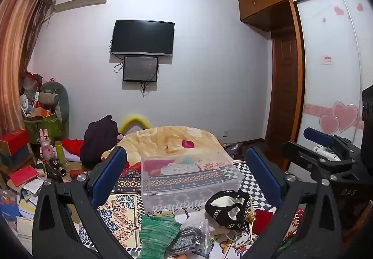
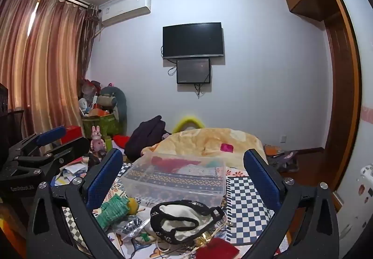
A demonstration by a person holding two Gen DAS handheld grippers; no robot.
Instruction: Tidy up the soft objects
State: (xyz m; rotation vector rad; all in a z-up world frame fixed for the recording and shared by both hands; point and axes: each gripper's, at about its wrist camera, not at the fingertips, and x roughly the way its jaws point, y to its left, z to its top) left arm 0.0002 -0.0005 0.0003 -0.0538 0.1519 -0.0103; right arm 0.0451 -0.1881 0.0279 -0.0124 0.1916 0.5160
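Both pairs of jaws are being held spread wide, with nothing between the blue pads. The left gripper (image 1: 186,177) is being kept above the bed, and the right gripper (image 2: 184,175) is being held beside it at a like height.

Just below and ahead of the jaws, the soft things are lying loose on the patterned bedspread (image 2: 247,200): a green knitted piece (image 1: 158,233), a white pouch with black lace trim (image 2: 184,221), a red velvet pouch (image 2: 218,249) and a clear plastic bag (image 2: 130,226) holding dark fabric. All are being judged light, limp and easily crushed without harm; the bag is likely slippery. The knit is best pinched at a bunched fold, the lace pouch at its thick trimmed rim.

Farther out, a clear plastic bin (image 1: 186,179) is standing open on the bed. Red, white and teal cloth seems to be lying in or behind it; which cannot be told through the clear walls.
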